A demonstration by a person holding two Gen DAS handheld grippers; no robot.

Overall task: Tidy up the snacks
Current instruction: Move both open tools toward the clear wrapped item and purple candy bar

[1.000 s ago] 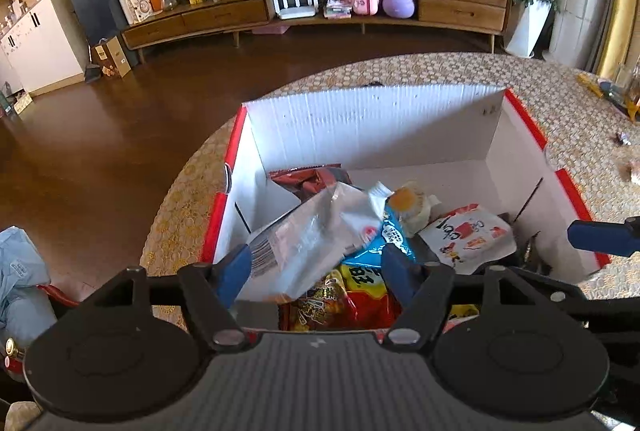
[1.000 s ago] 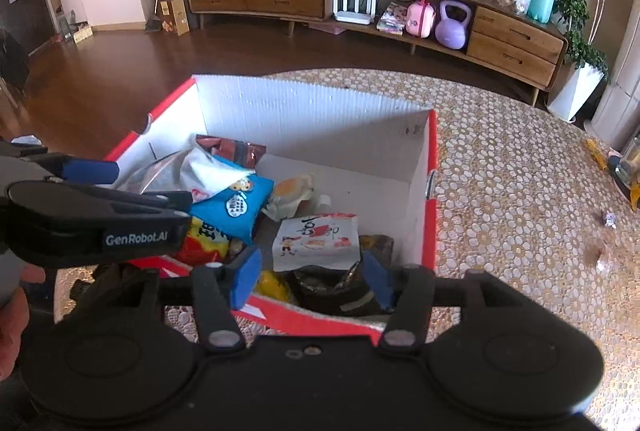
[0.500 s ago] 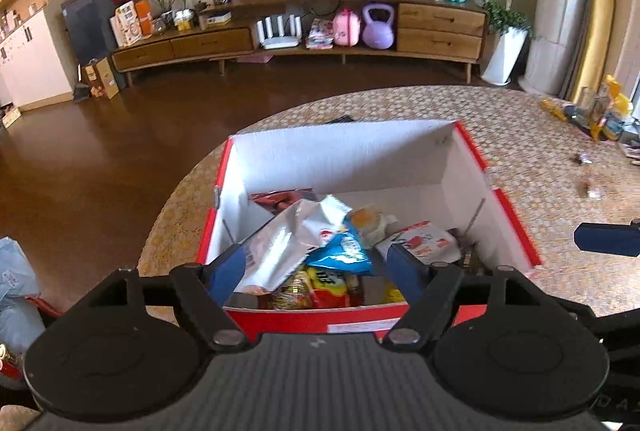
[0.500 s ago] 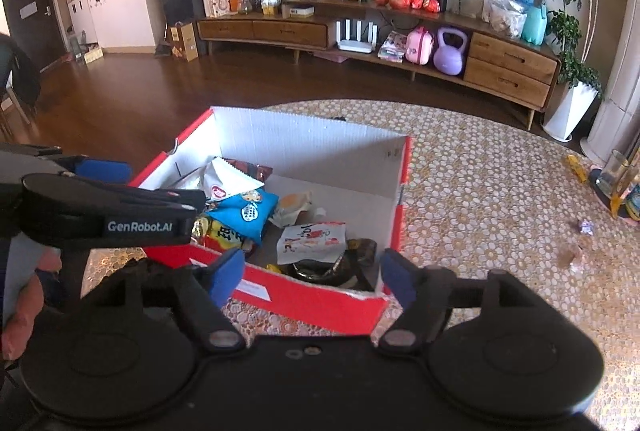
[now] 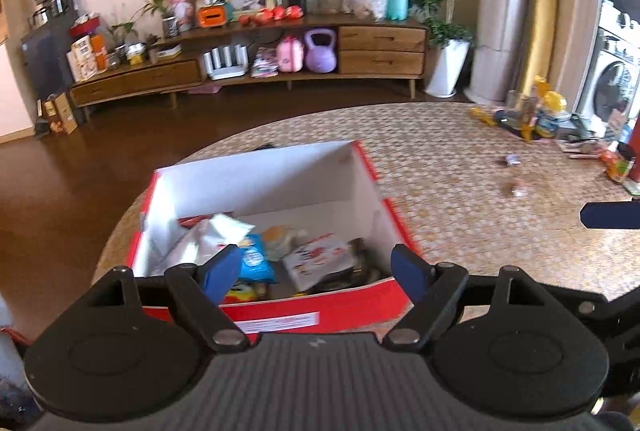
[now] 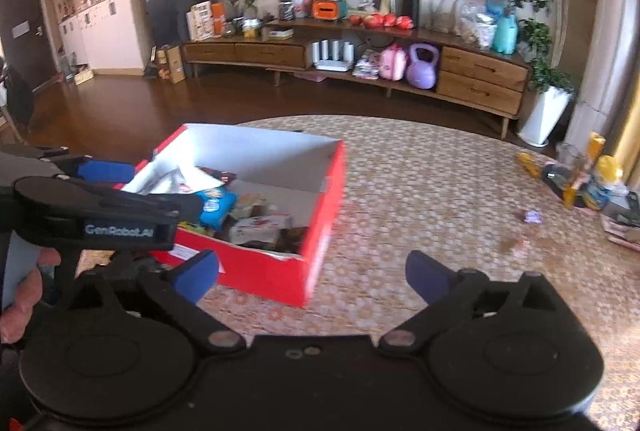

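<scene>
Snacks (image 5: 256,263) beyond opening, empty fingers (image 5: 218,273)

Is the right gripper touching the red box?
Apart. The right wrist view shows the right gripper, jaws opening and empty, with tablecloth visible between its fingertips and the red box.

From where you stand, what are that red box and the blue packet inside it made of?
The red box looks like corrugated cardboard: matte white inside with fine ribs and a printed red outside. The blue packet seems to be glossy plastic film, crinkled and shiny.
</scene>
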